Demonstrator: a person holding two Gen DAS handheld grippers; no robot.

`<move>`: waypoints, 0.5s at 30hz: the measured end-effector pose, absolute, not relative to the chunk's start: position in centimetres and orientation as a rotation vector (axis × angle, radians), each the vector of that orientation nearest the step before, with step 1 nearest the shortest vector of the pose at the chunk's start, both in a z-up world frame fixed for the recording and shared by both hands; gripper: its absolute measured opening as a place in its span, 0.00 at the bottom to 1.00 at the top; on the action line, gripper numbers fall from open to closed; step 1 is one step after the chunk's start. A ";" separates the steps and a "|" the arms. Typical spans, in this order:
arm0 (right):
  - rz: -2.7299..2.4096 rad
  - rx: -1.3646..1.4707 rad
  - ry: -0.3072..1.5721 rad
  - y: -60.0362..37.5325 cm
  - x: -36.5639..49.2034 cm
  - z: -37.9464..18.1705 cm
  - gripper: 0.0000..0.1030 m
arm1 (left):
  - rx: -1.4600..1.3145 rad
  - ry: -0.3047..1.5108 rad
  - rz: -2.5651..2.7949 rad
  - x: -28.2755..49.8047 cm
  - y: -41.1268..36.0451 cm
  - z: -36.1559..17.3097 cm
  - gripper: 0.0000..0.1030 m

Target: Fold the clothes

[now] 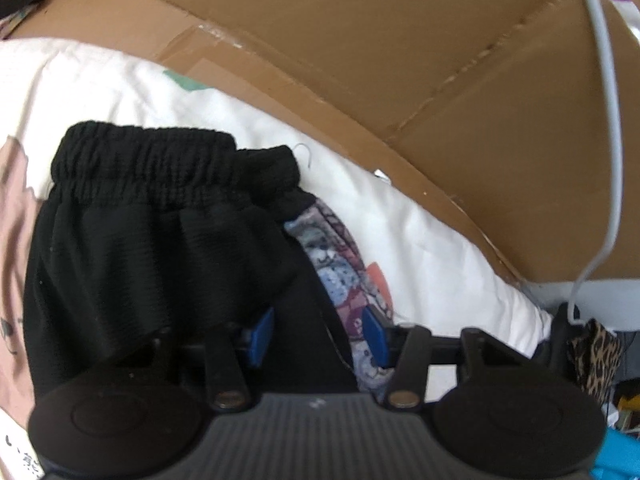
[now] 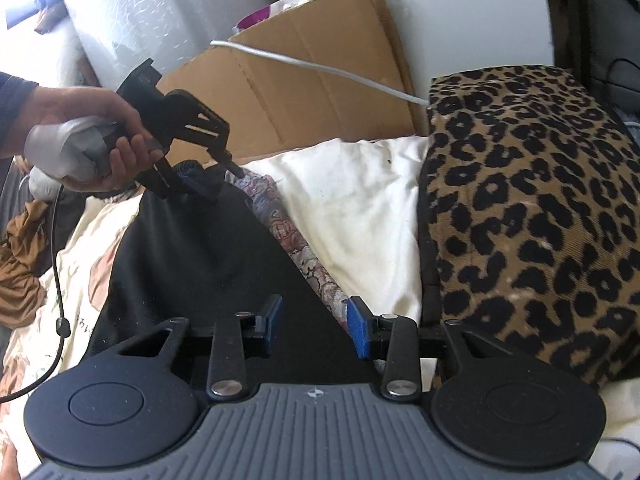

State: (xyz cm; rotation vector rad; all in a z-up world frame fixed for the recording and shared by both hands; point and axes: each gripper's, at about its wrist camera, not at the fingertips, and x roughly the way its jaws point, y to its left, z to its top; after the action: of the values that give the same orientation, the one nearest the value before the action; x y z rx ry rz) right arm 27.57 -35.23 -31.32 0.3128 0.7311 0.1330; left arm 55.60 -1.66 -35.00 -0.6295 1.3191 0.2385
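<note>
— Hovering low over the black garment (image 1: pixel 140 248), both tools spread wide: left gripper (image 1: pixel 318 336) with blue pads apart near the elastic waistband (image 1: pixel 160 160), right gripper (image 2: pixel 316 326) likewise parted at the other end of the same edge. Clamped on nothing yet, by the look of it.

— And the garment itself?

— Lying flat on the white bedding (image 1: pixel 120 88), waistband toward the cardboard (image 1: pixel 400 60), right edge resting on a patterned cloth (image 1: pixel 340 264).

— Main risk from here?

— Pinching 2 layers instead of 1. Closing now could catch the patterned cloth along with the black edge, given how it peeks out just beside both sets of pads. Lifting then would drag it along and spoil the fold.

— Anything else?

— Grabbing only the top layer of black fabric, so leaving the lower layer behind and folding crooked. Also snagging the white cable (image 1: pixel 612 120) hanging close on the right, or brushing the leopard-print cushion (image 2: pixel 520 220) just beside the right gripper. Worth watching the hand (image 2: pixel 92 136) on the left tool for uneven lifting too.

— Any brands or labels?

— None seen. Only a few small printed characters on the bedding at the lower left of the left wrist view, cut off and too small to read.
</note>
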 end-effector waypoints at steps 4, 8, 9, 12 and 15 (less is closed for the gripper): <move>0.142 0.307 0.753 -35.3 28.5 -32.0 0.37 | -0.653 1.328 0.253 55.8 -1.4 -35.6 0.49; 0.154 0.298 0.773 -35.2 29.0 -32.8 0.37 | -0.669 1.351 0.275 55.9 -1.1 -36.4 0.43; 0.155 0.293 0.781 -35.1 29.1 -32.9 0.37 | -0.674 1.352 0.286 55.9 -0.9 -36.4 0.39; 0.166 0.276 0.796 -34.8 29.1 -33.3 0.37 | -0.691 1.354 0.318 55.6 -0.3 -36.7 0.25; 0.174 0.242 0.816 -34.5 29.1 -33.5 0.24 | -0.690 1.363 0.318 55.4 0.0 -36.4 0.17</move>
State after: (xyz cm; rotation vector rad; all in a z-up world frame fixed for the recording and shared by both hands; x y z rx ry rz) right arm 29.13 -34.54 -33.48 0.2419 0.8157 0.1744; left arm 55.43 -0.02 -36.43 -0.6897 1.3632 0.3184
